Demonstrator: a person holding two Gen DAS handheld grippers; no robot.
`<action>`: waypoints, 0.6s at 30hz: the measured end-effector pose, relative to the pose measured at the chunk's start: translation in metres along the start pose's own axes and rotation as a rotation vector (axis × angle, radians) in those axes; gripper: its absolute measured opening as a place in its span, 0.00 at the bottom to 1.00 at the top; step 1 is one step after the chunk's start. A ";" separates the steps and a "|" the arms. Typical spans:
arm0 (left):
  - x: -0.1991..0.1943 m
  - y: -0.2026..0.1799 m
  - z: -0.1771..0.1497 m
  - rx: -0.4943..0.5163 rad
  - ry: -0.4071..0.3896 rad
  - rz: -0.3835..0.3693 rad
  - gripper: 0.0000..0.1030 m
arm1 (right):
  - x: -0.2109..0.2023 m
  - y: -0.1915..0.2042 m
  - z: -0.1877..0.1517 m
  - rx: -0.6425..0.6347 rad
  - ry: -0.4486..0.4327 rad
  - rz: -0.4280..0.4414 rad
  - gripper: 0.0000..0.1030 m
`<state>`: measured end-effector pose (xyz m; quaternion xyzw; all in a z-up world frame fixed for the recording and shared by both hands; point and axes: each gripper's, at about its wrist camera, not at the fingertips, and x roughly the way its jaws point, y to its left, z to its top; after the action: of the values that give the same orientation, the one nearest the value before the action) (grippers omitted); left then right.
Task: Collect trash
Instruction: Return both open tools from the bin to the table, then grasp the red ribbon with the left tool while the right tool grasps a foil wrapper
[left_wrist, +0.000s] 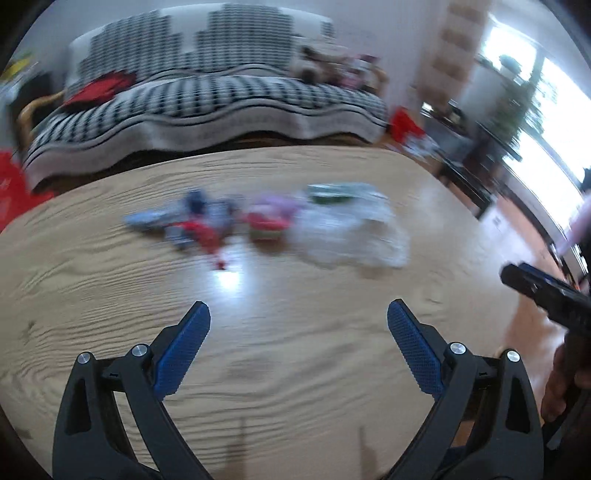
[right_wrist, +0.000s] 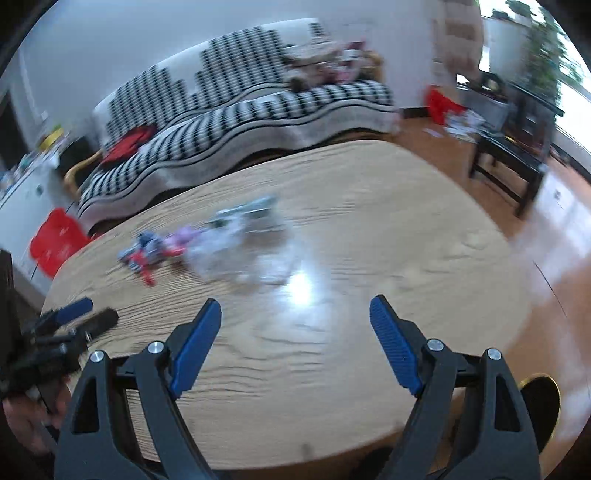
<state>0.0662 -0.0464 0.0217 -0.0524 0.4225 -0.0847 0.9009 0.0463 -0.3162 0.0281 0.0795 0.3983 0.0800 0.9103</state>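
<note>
Both grippers, left gripper (left_wrist: 298, 314) and right gripper (right_wrist: 295, 308), gape empty; I judge the far clear plastic bag (left_wrist: 351, 232) light, limp, slippery, so I'd pinch a crumpled fold.

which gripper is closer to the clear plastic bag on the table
Right, though only slightly and blur makes it hard to judge. The right gripper hangs open just short of the clear plastic bag. The left gripper is open too, with more bare table before the bag.

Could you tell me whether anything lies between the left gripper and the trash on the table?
Nothing visible does: only bare wooden table separates the open left gripper from the blurred trash pile.
</note>
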 end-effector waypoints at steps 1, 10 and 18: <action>-0.003 0.021 -0.001 -0.029 -0.001 0.024 0.91 | 0.006 0.011 0.002 -0.016 0.003 0.014 0.78; 0.013 0.076 0.002 -0.117 0.019 0.116 0.91 | 0.041 0.066 0.010 -0.053 0.032 0.098 0.78; 0.062 0.060 0.014 -0.043 0.017 0.174 0.91 | 0.057 0.069 0.014 -0.043 0.056 0.104 0.78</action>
<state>0.1221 0.0002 -0.0260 -0.0339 0.4349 0.0023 0.8999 0.0893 -0.2385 0.0109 0.0780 0.4173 0.1379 0.8949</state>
